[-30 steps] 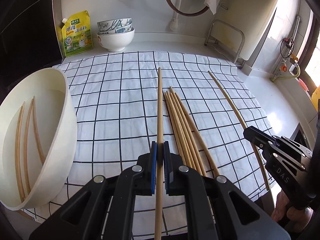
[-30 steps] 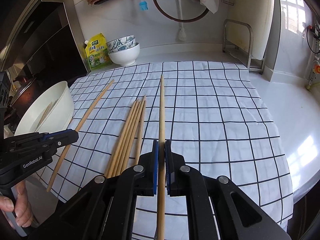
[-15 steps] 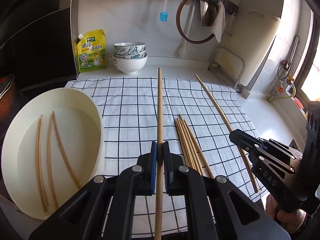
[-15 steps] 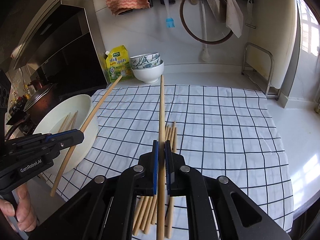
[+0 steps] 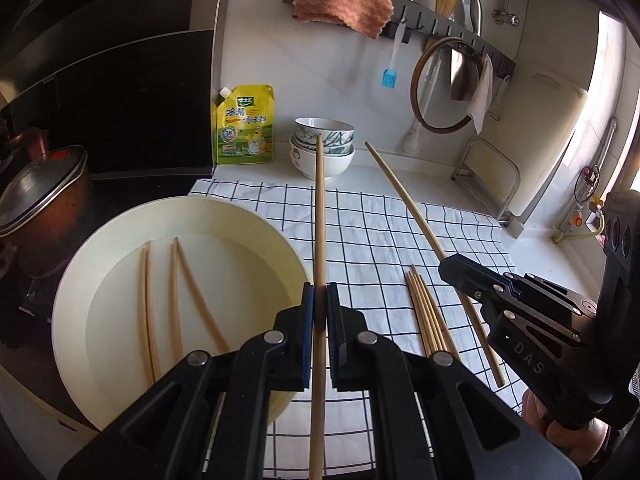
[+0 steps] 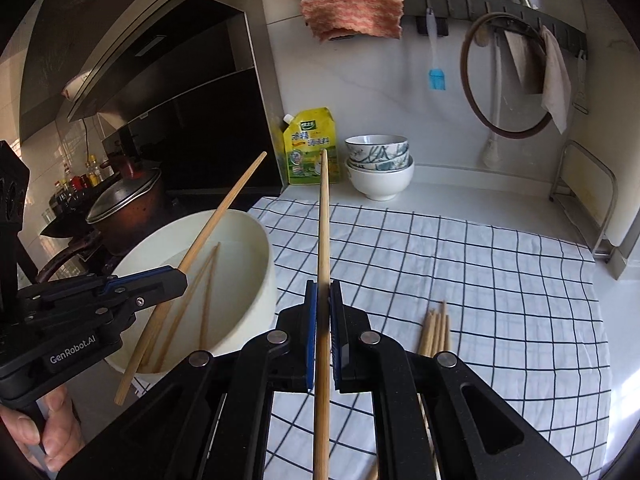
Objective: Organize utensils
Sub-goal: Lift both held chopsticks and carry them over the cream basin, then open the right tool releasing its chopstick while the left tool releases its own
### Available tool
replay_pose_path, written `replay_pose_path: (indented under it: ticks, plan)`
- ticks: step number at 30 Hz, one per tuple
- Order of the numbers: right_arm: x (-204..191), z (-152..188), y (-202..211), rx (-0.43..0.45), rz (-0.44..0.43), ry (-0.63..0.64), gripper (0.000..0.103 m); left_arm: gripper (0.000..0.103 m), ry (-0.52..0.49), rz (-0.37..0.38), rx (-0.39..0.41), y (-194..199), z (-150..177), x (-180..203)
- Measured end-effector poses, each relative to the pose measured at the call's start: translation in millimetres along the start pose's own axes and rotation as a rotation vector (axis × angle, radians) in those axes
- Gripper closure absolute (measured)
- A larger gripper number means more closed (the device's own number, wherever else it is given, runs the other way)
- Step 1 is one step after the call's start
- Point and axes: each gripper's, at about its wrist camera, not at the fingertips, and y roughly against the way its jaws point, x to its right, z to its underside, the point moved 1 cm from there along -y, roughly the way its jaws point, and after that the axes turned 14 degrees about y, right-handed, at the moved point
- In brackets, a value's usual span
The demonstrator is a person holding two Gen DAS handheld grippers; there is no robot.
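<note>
My left gripper is shut on a long wooden chopstick, held in the air by the right rim of the white bowl. Three chopsticks lie inside the bowl. My right gripper is shut on another chopstick, held above the checkered cloth just right of the bowl. It also shows in the left wrist view, with its chopstick. Several loose chopsticks lie bundled on the cloth; they also show in the right wrist view.
Stacked bowls and a yellow pouch stand at the back wall. A lidded pot sits on the stove at left. A metal rack stands at the back right. A wall rail holds a cloth and utensils.
Both grippers have lifted and swung left toward the bowl, each carrying its chopstick. The bowl now sits closer to centre in both views.
</note>
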Motion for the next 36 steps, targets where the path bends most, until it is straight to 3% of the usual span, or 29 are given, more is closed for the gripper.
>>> replay_pose_path:
  ticks: [10, 24, 36]
  plan:
    - [-49, -26, -38, -0.010, -0.110, 0.059, 0.097, 0.096, 0.077, -0.077, 0.048, 8, -18, -62]
    - [-107, -49, -105, -0.108, -0.204, 0.106, 0.097, 0.096, 0.180, -0.148, 0.001, -29, -25, -136]
    - [-112, -37, -146, -0.243, -0.223, 0.078, 0.097, 0.096, 0.209, -0.178, -0.068, -54, -15, -159]
